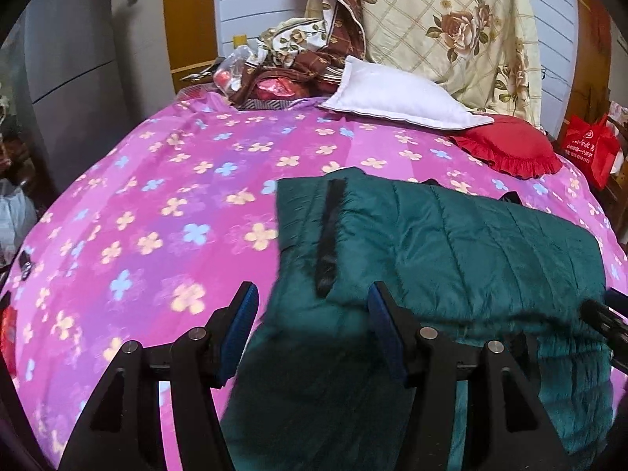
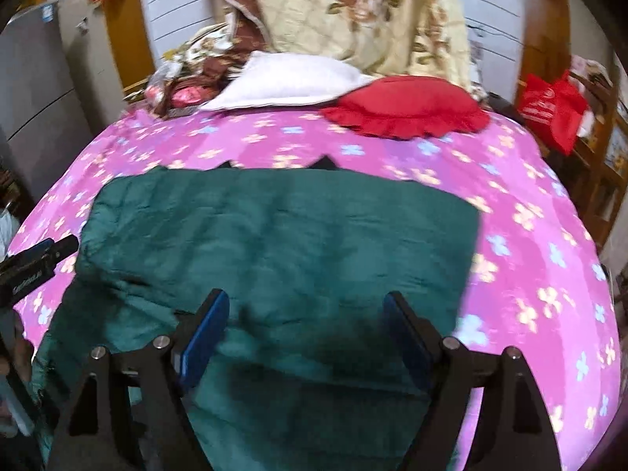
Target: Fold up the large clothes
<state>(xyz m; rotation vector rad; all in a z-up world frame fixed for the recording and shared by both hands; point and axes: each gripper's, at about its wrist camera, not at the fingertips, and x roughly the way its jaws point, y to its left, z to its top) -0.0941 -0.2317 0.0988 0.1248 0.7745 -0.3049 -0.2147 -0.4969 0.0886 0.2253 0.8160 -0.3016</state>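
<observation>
- Right now the green quilted coat (image 1: 451,243) lies flat on the pink floral bedspread (image 1: 157,204), partly folded by the look of it, its near end trailing off toward the bed's front edge.
- Left gripper (image 1: 312,318) hovers over the coat's left edge with both blue pads spread wide, holding nothing; a dark fur strip (image 1: 327,243) runs just ahead of it.
- Right gripper (image 2: 304,325) hangs over the coat's near middle, fingers likewise parted and empty (this view is motion-blurred, so I can't say whether the pads touch the fabric).
- Risk, as I judge it: the padding is thick and slippery, so a shallow pinch could catch only the top layer and drag the fold askew.
- Another risk: the overhanging near end could slide off the bed if one side is lifted alone.
- Surface: a soft bed, likely to give under pressure.
- Room: a white pillow (image 1: 396,96) and a red ruffled cushion (image 1: 506,149) sit at the far side, well apart from the coat; a cream floral quilt (image 1: 443,27) hangs behind, a red bag (image 1: 588,149) stands at the right, a grey cabinet (image 1: 66,43) at the left.
</observation>
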